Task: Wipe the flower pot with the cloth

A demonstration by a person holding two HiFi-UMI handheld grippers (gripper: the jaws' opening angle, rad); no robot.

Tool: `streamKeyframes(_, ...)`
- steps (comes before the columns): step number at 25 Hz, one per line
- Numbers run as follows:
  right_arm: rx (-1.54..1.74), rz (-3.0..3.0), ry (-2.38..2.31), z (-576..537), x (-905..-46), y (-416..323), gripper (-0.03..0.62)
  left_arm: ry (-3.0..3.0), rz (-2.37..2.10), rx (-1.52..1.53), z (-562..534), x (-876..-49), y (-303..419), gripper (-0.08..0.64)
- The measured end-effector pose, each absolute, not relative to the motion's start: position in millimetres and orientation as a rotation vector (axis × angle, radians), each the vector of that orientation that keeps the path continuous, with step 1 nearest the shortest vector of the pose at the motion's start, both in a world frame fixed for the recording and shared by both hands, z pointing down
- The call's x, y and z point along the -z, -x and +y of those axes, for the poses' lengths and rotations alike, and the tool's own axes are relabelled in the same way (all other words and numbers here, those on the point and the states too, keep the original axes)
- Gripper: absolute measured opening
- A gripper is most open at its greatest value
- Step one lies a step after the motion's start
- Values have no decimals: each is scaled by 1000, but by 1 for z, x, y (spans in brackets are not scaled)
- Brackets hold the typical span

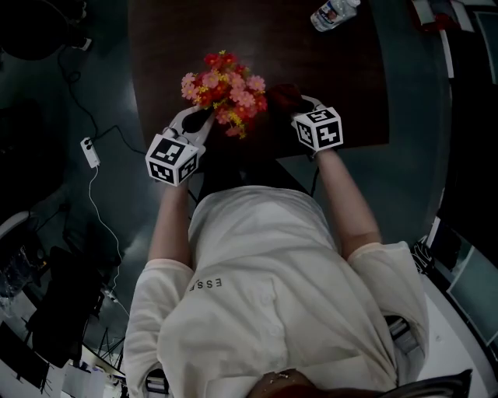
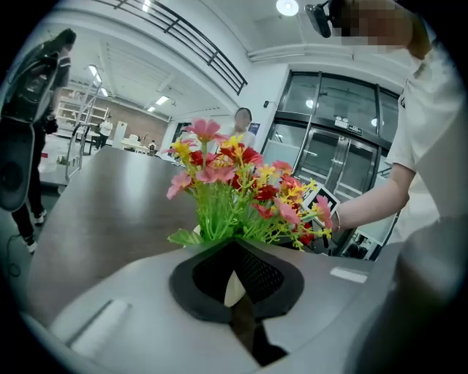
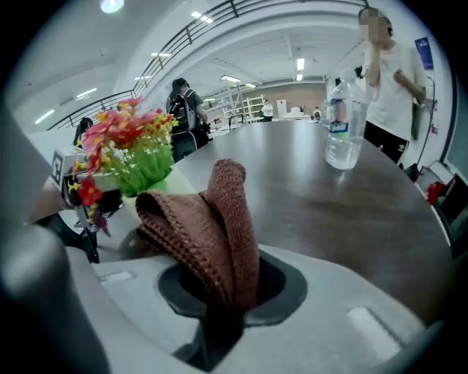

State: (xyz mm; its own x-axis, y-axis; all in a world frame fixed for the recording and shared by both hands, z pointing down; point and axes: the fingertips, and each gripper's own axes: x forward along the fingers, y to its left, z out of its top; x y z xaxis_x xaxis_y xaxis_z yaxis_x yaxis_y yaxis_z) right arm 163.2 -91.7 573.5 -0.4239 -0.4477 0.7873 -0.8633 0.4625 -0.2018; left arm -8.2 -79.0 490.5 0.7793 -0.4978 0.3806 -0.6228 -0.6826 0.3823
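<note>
While the left gripper (image 1: 194, 120) has its jaws pinched together on what seems to be the white rim of the flower pot (image 2: 232, 289), the right gripper (image 1: 303, 105) is clamped on the folded brown cloth (image 3: 216, 226), just right of the flowers (image 1: 224, 87). The pot sits near the near edge of the dark table (image 1: 334, 85); a water bottle (image 1: 334, 13) stands far right.

Both arms are reaching forward from the torso, the left arm (image 1: 167, 225) and right arm (image 1: 348, 204) running roughly parallel. The left gripper (image 1: 198, 119) is clamping its jaws tight on the white rim of the flower pot (image 2: 234, 289). The right gripper (image 1: 298, 101) (marker cube facing upward) is pinching the brown cloth (image 3: 223, 234) between closed jaws.
</note>
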Motion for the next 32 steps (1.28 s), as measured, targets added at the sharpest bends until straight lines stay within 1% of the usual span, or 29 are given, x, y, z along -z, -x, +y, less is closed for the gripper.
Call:
streamKeyframes(3, -798, -2052, -1074, -112, -571, -160, 49, -2448, -869, -319, -80, -490, 9, 12)
streamKeyframes(12, -619, -2218, -789, -160, -559, -84, 49, -2417, -942, -317, -83, -489, 9, 12)
streamKeyframes(16, -511, -2209, -640, -154, -566, -72, 49, -2415, -941, -328, -83, -490, 9, 12)
streamKeyframes(20, -365, -2190, -591, -140, -565, -73, 48, -2420, -950, -337, -86, -490, 10, 12)
streamKeyframes(32, -464, -2159, -647, -80, -573, -78, 48, -2476, -868, -361, -89, -493, 8, 12)
